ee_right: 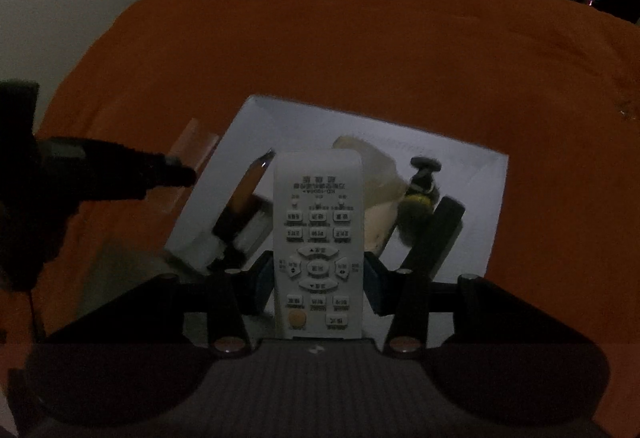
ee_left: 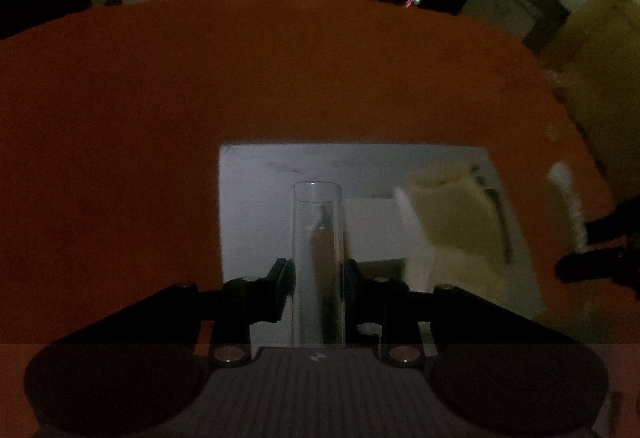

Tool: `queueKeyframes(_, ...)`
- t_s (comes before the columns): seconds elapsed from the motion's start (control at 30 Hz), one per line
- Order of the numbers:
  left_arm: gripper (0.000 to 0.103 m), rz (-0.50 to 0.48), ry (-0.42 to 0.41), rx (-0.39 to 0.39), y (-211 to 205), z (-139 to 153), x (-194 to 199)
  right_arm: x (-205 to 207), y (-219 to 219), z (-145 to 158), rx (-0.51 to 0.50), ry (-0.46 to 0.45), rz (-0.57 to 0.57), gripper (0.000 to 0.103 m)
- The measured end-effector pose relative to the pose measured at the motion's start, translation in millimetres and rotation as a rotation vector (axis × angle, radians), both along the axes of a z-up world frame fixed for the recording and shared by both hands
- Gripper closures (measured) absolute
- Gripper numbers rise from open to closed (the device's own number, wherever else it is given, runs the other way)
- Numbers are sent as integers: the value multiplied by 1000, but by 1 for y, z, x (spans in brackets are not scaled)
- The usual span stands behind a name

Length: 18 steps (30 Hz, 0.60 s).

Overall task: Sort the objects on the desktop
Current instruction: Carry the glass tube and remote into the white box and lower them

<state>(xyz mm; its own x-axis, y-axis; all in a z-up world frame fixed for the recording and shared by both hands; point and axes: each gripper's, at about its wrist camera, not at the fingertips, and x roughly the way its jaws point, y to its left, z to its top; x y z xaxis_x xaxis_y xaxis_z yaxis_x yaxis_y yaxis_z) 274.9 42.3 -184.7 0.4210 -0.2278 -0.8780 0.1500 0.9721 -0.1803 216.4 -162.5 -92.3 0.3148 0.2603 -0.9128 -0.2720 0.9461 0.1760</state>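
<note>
1. Gripping a clear tube (ee_left: pixel 318 262), the left tool (ee_left: pixel 318 278) has its two fingers pressed on the tube's sides, low on the barrel, over the near-left part of the white tray (ee_left: pixel 256 198).
2. The tube looks like thin glass or hard plastic: light, stiff, slick and likely breakable, so a gentle squeeze on the straight wall suits it better than a hold near the open rim.
3. Inside the tray, right of the tube, lie a pale sponge-like block (ee_left: pixel 452 222) and white paper; both look soft and light.
4. The right tool (ee_right: pixel 319 274) is clamped on a white remote control (ee_right: pixel 319 238) by its long edges, above the tray's near side.
5. The remote looks rigid, fairly light, with smooth plastic; its flat sides at mid-length give the steadiest hold and spare the buttons.
</note>
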Motion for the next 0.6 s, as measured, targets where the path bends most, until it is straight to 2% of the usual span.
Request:
queueKeyframes(0.33,79,-78,-37,-45,-25,40,-57,-47,15,31,-5,-23,24,54)
queueKeyframes(0.6,79,-107,-36,-77,-36,57,-100,-97,33,46,-42,-12,80,54)
